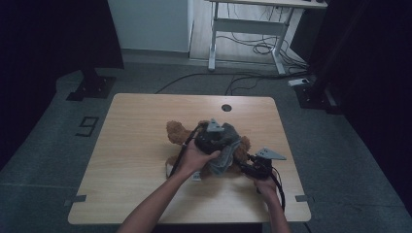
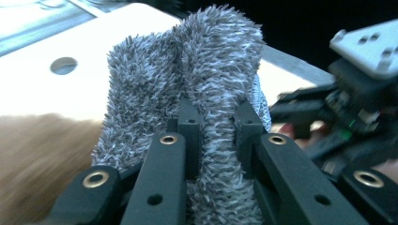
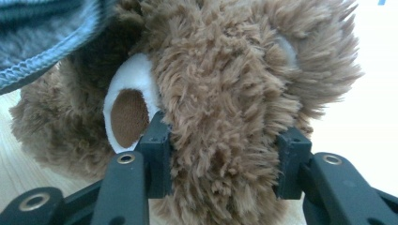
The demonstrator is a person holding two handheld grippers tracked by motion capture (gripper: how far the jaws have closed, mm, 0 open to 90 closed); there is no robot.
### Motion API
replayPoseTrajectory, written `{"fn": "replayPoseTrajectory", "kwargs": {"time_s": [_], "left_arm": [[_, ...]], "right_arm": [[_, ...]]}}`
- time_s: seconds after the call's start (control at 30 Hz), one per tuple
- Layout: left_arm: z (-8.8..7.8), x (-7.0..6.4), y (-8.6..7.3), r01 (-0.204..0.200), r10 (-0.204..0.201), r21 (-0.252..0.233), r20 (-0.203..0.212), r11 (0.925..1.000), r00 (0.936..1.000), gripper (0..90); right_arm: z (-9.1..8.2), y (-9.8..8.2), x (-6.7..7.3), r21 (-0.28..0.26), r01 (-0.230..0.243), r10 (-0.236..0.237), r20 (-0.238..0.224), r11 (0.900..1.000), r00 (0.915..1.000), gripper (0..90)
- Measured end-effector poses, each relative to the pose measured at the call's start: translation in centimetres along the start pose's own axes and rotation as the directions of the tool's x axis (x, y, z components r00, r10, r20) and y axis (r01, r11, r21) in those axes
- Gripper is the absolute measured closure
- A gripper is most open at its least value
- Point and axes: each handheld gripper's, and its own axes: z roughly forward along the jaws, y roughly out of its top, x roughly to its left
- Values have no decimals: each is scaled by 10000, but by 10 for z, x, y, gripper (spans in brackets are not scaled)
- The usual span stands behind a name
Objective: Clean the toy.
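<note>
While we've got both claws busy on the table [image 1: 126, 145], the left gripper [image 2: 215, 124] is clamped tight on a fold of the grey fluffy cloth [image 2: 206, 70], which bunches up right btwn its jaws and stands above them. Our right gripper [image 3: 225, 161] has its jaws round a limb of the brown teddy bear [image 3: 225, 70], fur pressed against both pads, so it's gripping the bear. A white-and-brown paw pad sits just left of that claw, w/ the cloth's hem above it.
</note>
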Motion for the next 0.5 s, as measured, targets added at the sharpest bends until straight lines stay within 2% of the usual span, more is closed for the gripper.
{"fn": "replayPoseTrajectory", "kwargs": {"time_s": [0.07, 0.17, 0.2, 0.23, 0.3, 0.43, 0.5], "left_arm": [[18, -5, 6, 74, -85, 390, 270, 9992, 9996, 774], [43, -7, 5, 118, -136, 921, 180, 9957, 9997, 774], [48, -4, 2, 405, -429, 929, 234, 9949, 9988, 774], [48, -3, 0, 536, -561, 867, 258, 9948, 9981, 774], [45, -2, -2, 542, -562, 836, 217, 9950, 9982, 775], [29, 5, -8, 522, -504, 859, -235, 9949, 9985, 774], [19, 10, -14, 494, -435, 954, -636, 9942, 9970, 774]], "right_arm": [[-1, -1, 1, 44, -66, 66, -20, 10000, 10000, 489], [-3, -3, 3, 93, 56, -56, -3, 9999, 10000, 482], [-4, -3, 3, 166, 65, -66, 59, 9998, 10000, 480], [-4, -4, 2, 208, -28, 26, 95, 9998, 10000, 478], [-4, -5, 1, 144, -214, 214, 17, 9997, 9998, 473], [-3, -5, 3, 151, -178, 177, 98, 9997, 9998, 468], [-4, -5, 3, 161, -195, 194, 100, 9997, 9998, 466]]}}
